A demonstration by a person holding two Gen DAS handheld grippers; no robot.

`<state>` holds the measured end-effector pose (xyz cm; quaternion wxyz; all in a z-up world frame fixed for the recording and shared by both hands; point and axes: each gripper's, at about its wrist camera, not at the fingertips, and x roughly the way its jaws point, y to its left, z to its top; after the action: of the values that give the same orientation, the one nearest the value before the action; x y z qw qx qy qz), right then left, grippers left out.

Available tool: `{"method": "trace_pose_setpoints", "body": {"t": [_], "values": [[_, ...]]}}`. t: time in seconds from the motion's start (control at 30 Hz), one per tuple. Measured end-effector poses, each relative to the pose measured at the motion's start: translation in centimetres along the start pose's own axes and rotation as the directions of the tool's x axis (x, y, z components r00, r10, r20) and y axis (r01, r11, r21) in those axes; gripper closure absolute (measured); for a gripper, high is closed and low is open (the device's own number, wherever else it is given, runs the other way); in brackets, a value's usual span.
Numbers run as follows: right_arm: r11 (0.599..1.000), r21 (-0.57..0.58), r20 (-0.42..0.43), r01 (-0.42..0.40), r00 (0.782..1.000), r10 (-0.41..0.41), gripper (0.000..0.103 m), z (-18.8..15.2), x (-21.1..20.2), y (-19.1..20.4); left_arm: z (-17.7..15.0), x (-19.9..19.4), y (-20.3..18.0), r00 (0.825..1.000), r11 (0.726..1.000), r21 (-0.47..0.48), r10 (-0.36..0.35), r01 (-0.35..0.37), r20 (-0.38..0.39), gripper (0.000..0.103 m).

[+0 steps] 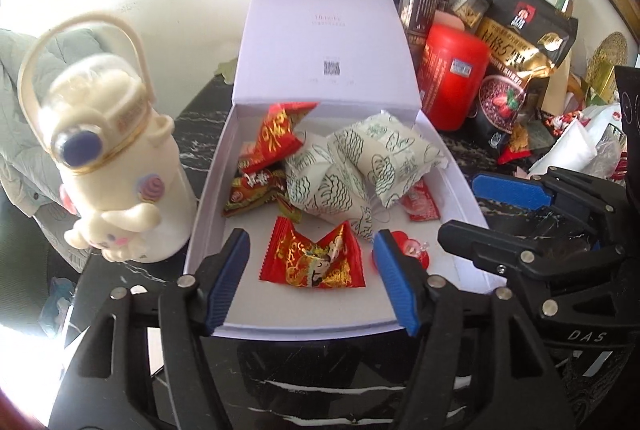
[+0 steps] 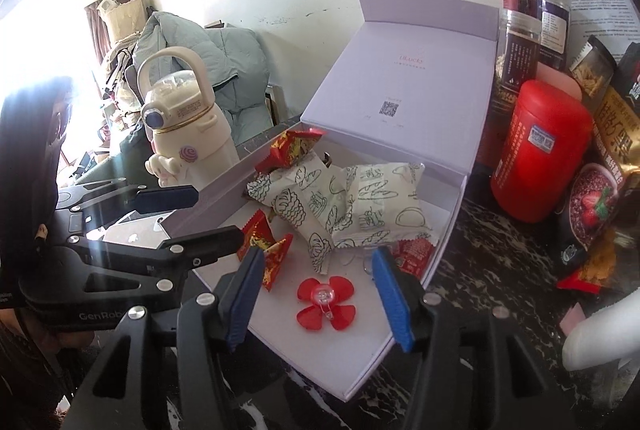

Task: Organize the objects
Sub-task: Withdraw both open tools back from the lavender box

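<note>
Claws (image 1: 312, 278) (image 2: 318, 296) both parted, empty, over box (image 1: 208, 198); bottle (image 1: 120, 158), red canister (image 1: 452, 78) flank it

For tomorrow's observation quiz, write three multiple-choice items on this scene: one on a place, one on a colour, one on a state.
1. Where does the flower-shaped clip lie?
A. inside the white box
B. on the red canister
C. on the cream bottle

2. What colour are the tongs' pads?
A. green
B. blue
C. yellow

3. How is the box's lid?
A. shut
B. missing
C. standing open

Answers: A, it rests on the box floor; B, the ribbed pads are blue; C, the lid leans back behind the snacks.
</note>
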<state>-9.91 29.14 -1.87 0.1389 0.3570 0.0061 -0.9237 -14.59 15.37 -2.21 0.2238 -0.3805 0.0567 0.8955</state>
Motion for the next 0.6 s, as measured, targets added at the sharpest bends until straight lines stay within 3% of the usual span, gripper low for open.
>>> {"method": "trace_pose_setpoints", "body": {"t": [0.23,0.6], "values": [[1.000,-0.019,0.051,0.018,0.999,-0.017,0.039,1.1,-3.3,1.2,0.4,-3.6,-0.3,0.997,0.999,-0.011,0.039,-0.038,0.063,0.024],[0.999,-0.012,0.130,0.042,0.991,-0.040,0.024,2.1,-8.1,2.6,0.2,-9.3,0.3,0.986,0.994,-0.062,0.098,-0.090,0.134,0.012]]}}
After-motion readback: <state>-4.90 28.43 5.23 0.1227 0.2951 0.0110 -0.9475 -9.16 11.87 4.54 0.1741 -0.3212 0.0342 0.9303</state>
